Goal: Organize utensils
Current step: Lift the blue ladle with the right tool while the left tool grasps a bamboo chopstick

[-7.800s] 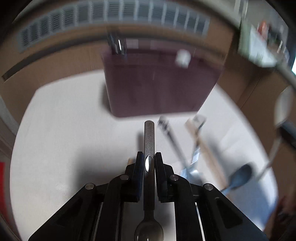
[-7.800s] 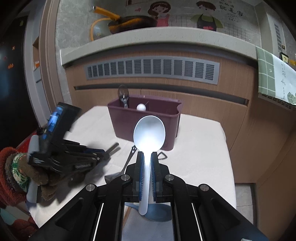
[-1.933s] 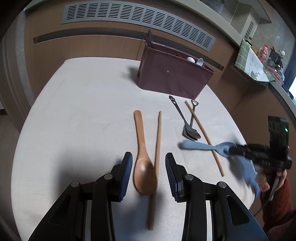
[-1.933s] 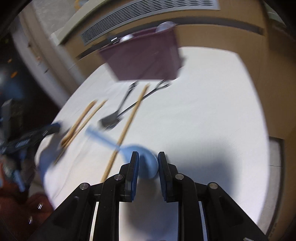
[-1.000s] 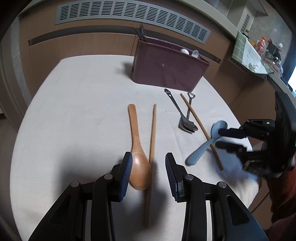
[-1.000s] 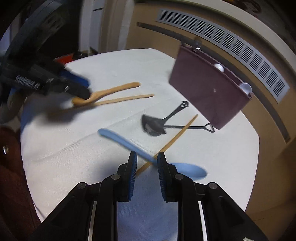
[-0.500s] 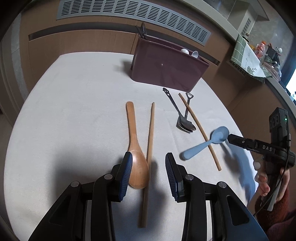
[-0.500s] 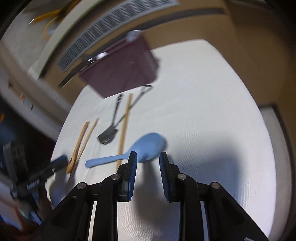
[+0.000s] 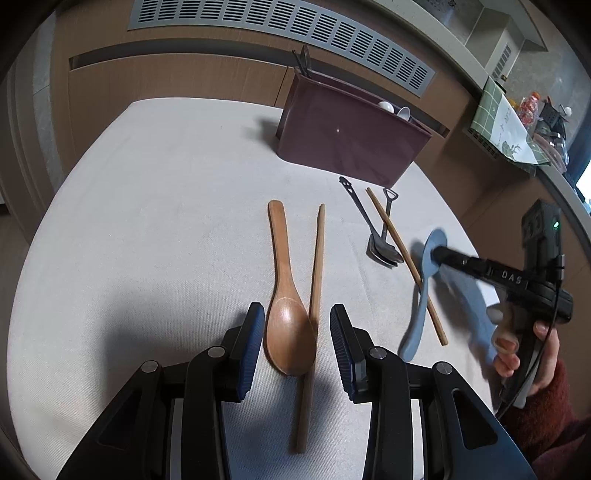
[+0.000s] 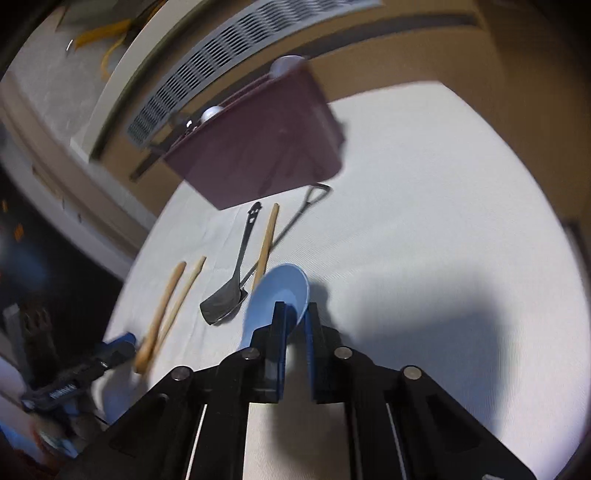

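Note:
My left gripper (image 9: 297, 316) is open, and its blue pads straddle the bowl of a wooden spoon (image 9: 284, 280) without touching it. A wooden chopstick (image 9: 314, 295) lies along the spoon's right side. To the right, my right gripper (image 9: 439, 253) has its jaws closing on the bowl of a blue spoon (image 9: 424, 284), whose handle slants down to the cloth. In the right wrist view the blue spoon (image 10: 280, 288) sits pinched between the narrow fingers of the right gripper (image 10: 295, 319). The maroon utensil holder (image 9: 351, 140) stands at the back with several utensils in it.
Two metal spoons (image 9: 384, 253) and a second chopstick (image 9: 406, 258) lie between the wooden spoon and the blue one. A person's hand (image 9: 517, 339) in a red sleeve holds the right gripper at the table's right edge. A wooden cabinet with a vent grille (image 9: 280, 26) runs behind the table.
The right gripper rolled, came in over the blue spoon's bowl and narrowed its jaws around it. The spoon's handle swung toward the table's front. The left gripper stayed put.

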### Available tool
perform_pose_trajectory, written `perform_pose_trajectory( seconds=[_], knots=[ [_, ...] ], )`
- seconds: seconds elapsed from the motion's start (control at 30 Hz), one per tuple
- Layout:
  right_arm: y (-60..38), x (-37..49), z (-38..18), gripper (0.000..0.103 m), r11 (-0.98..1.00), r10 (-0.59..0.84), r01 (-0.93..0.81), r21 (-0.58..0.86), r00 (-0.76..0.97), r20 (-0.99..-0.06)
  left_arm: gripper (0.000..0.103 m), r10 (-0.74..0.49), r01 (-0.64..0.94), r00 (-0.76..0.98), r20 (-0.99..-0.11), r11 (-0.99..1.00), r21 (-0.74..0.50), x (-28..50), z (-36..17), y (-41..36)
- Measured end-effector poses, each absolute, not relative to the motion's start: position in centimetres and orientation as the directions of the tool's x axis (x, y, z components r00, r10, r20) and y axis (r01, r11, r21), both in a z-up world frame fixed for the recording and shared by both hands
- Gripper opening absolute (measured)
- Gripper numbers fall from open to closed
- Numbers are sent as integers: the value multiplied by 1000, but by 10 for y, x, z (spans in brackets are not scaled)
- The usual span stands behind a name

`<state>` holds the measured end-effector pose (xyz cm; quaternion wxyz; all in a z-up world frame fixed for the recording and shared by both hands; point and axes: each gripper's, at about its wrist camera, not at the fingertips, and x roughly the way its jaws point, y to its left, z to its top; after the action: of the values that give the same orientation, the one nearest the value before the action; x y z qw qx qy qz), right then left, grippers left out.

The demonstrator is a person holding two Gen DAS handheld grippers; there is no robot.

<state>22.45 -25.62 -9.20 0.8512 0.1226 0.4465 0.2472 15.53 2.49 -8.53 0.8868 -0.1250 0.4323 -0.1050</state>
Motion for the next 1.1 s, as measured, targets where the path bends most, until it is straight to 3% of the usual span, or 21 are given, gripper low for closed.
perform_pose_trajectory(
  seconds=[0.17, 0.37, 0.5, 0.73, 0.87, 0.97, 1.1],
  knots=[
    [-238, 226, -68, 7, 848, 516, -421, 322, 516, -684, 37, -291, 83, 597, -748, 949, -303, 157, -86, 21],
    [-250, 213, -29, 5, 867, 484, -435, 244, 614, -623, 37, -307, 122, 615, -726, 947, -298, 160, -76, 15],
    [-251, 206, -4, 5, 882, 453, -431, 188, 670, -588, 21, -339, 210, 601, -724, 941, -266, 180, -70, 1],
    [-247, 200, 8, 5, 874, 467, -452, 177, 687, -556, 21, -207, 244, 550, -809, 966, -81, 221, -83, -26],
    [-247, 201, 11, 5, 879, 458, -447, 163, 701, -547, 18, -208, 245, 491, -846, 965, -95, 243, -91, -33],
    [-246, 201, 13, 5, 881, 454, -447, 154, 710, -539, 5, -183, 240, 511, -840, 968, -65, 252, -90, -38],
    [-249, 197, 19, 5, 882, 455, -446, 151, 724, -519, 5, -227, 212, 606, -763, 970, -120, 241, -63, -29]
  ],
)
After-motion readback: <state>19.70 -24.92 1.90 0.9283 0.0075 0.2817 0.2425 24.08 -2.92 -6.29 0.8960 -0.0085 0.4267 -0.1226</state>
